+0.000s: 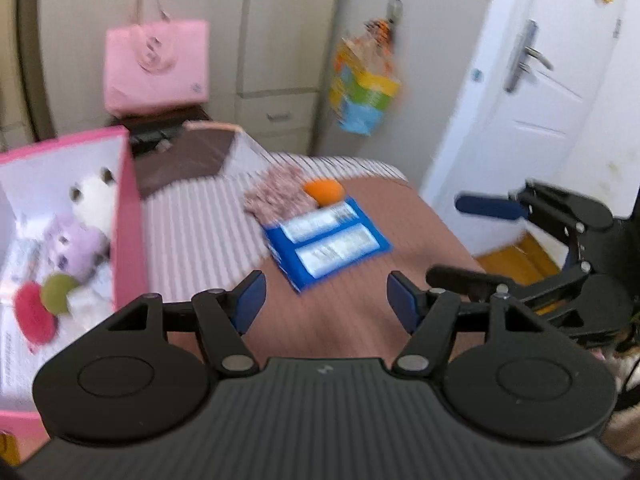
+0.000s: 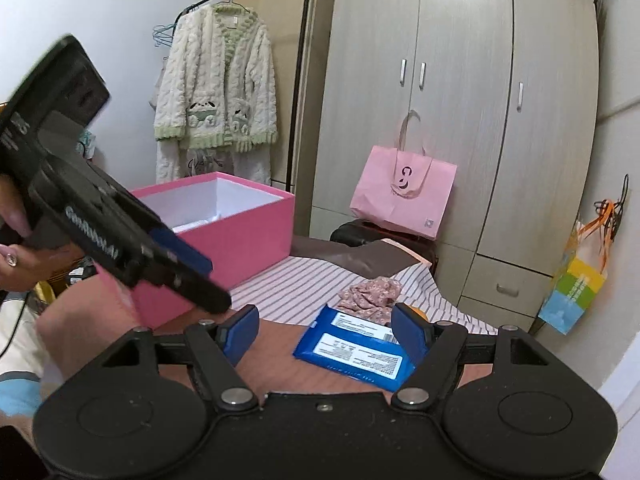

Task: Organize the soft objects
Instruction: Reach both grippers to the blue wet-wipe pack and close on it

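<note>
My left tongs (image 1: 324, 300) are wide apart and hold nothing. My right tongs (image 2: 324, 334) are wide apart too, and also hold nothing. Both hang above the bed (image 1: 360, 208), near its front edge.

Just past them lies a blue wipes pack (image 2: 354, 350), flat on the bed. Behind it sit a flowery cloth (image 2: 370, 294) and a small orange ball (image 1: 324, 191), both touching the pack's far edge. The pink box (image 2: 224, 224) stands at the bed's left side, and soft toys (image 1: 80, 240) are already inside it.

I think the pack goes in the box next. What could go wrong? The pack is flat and slippery, so my tongs may slide off it. The ball could roll toward the right edge and fall if I bump it. My two tongs are close, so they may knock each other.

There is open bed between the pack and the box, so I have room to move left.
</note>
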